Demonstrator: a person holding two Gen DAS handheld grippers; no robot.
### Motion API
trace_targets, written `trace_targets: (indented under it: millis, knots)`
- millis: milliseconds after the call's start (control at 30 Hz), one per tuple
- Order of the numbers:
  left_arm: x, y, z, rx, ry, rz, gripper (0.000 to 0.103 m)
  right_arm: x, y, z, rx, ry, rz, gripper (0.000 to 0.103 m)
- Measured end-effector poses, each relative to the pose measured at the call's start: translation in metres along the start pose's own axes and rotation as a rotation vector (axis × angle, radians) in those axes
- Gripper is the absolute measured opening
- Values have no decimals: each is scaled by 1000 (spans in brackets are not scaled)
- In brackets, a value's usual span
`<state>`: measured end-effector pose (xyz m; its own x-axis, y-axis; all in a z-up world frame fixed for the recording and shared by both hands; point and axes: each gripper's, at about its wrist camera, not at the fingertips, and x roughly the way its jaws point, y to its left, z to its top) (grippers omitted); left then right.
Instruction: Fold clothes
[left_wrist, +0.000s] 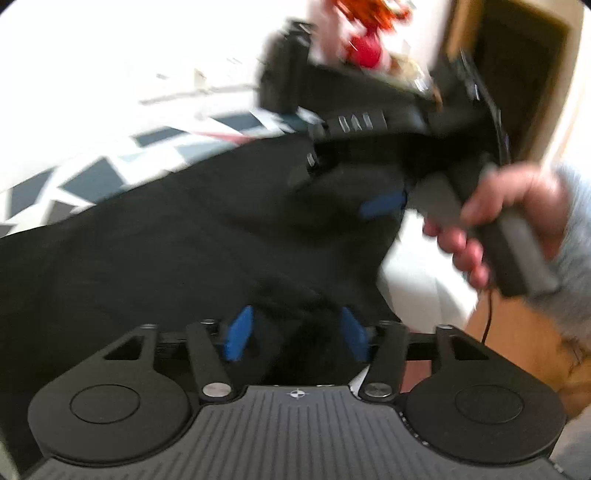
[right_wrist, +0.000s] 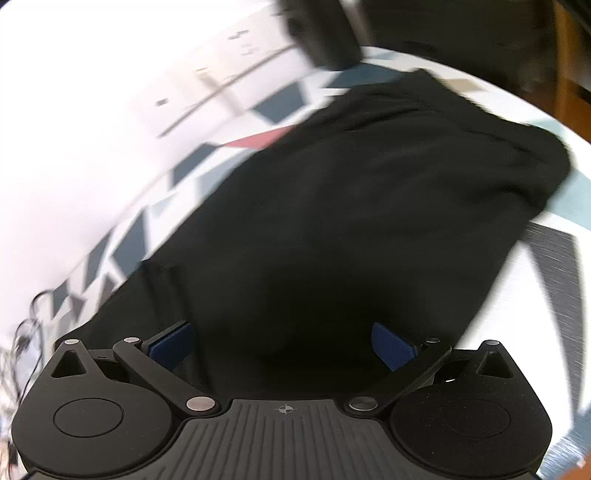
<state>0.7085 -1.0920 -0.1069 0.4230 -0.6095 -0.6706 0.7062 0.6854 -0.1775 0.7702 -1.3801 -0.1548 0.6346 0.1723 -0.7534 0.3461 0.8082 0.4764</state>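
A black garment (left_wrist: 166, 240) lies spread over a table with a patterned cloth (left_wrist: 92, 181). My left gripper (left_wrist: 297, 334) hovers low over its near edge, blue pads (left_wrist: 240, 334) apart. A raised fold of black cloth sits between them, and they do not press on it. In the right wrist view the same garment (right_wrist: 351, 203) fills the middle. My right gripper (right_wrist: 282, 347) stands wide open just above it, nothing pinched. The left wrist view also shows a hand (left_wrist: 517, 206) holding the right gripper's handle at the garment's right side, one blue pad (left_wrist: 384, 203) visible.
The cloth (right_wrist: 284, 99) is white with dark blue, grey and red triangles. A white wall lies behind. A red and orange object (left_wrist: 365, 51) sits at the back, next to a dark doorway (left_wrist: 524, 74). Thin cables (right_wrist: 26, 332) hang at the left. Brown floor (left_wrist: 517, 350) shows lower right.
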Motion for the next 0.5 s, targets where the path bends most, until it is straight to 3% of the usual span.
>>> trace_targets:
  millis: [100,200,300,400,433,467,500]
  knots:
    - [-27,34,-4,-123,-42,93,59,16,28,5,-75,17,74,102]
    - [-49,73,-22,-255,-45,241,62,38,52,11,-154,28,131,102]
    - [-65,103,-47,-372,-5,381,63,68,73,13,-216,52,102,102]
    - [-77,122,-67,-460,24,447,68,89,93,13,-288,39,70,100]
    - [-80,126,-72,-486,32,457,69,93,101,13,-326,22,86,78]
    - [-83,129,-77,-511,39,455,69,95,107,14,-357,13,105,41]
    - [-86,132,-82,-536,40,446,70,97,113,15,-380,5,114,27]
